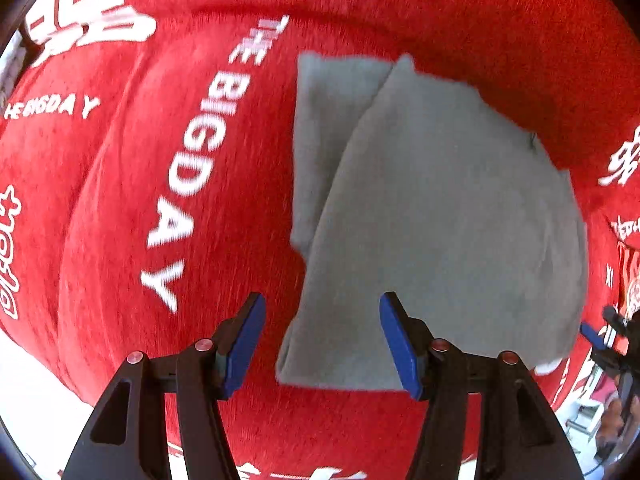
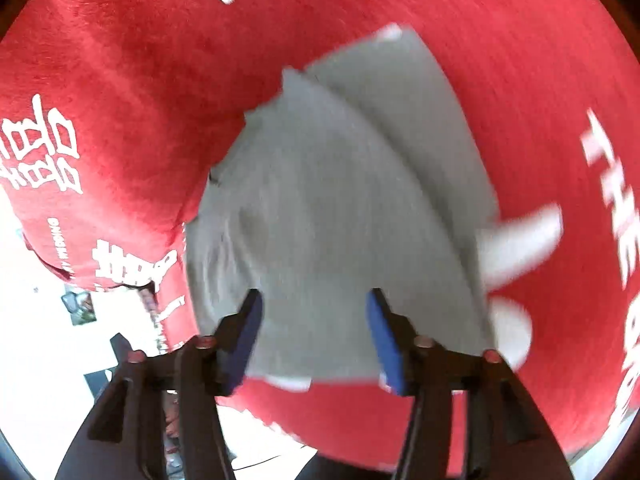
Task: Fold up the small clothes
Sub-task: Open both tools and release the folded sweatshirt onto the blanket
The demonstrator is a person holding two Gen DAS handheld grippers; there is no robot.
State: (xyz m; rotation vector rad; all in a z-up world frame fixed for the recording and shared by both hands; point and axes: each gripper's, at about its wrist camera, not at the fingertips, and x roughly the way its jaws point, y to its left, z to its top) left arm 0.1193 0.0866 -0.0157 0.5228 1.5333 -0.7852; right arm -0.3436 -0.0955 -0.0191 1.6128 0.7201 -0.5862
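Since the grey garment [image 1: 432, 216] lies flat on the red printed cloth [image 1: 120, 184] with one layer already laid slantwise over another, a fold is judged to be freshly made and the step in hand is taken to be the release between folds. The left gripper [image 1: 322, 344] is seen with its blue pads [image 1: 244, 350] spread apart and nothing clamped between them; the near corner of the garment lies beneath the gap, below the tips rather than between them. The right gripper [image 2: 314, 340] is likewise held apart and empty, poised above the near edge of the garment [image 2: 340, 208], whose upper layer fans away from it. For the next move, an outer edge or corner must be chosen, the pads lowered around it, and both layers pinched together so that the upper one is not dragged askew.
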